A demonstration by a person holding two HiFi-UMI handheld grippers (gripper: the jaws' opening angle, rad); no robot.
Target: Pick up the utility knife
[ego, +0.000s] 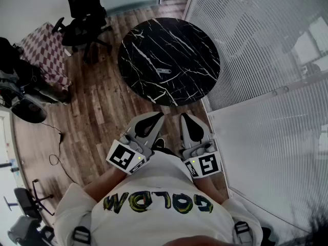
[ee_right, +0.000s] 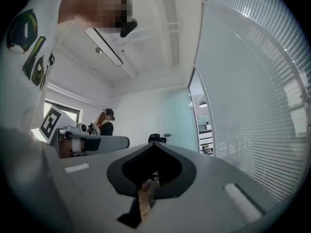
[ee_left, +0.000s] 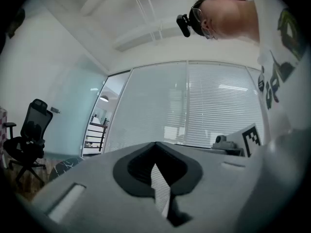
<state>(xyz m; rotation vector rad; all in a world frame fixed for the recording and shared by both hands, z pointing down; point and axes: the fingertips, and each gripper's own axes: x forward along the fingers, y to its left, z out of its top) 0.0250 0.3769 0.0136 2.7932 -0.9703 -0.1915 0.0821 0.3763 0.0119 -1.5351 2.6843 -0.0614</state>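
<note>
The utility knife (ego: pixel 164 71), small and grey, lies near the middle of a round black marble table (ego: pixel 195 45) in the head view. Both grippers are held close to my chest, well short of the table, pointing level toward it. My left gripper (ego: pixel 160 115) has its jaws together with nothing between them; in the left gripper view its tips (ee_left: pixel 155 143) meet. My right gripper (ego: pixel 183 116) is likewise shut and empty, its tips (ee_right: pixel 154 144) touching. Neither gripper view shows the knife.
A glass wall with white blinds (ego: pixel 256 60) runs along the right, close to the table. A black office chair (ego: pixel 82 19) and a checkered seat (ego: pixel 48 50) stand at the far left on the wood floor. Another person (ee_right: pixel 104 123) stands in the distance.
</note>
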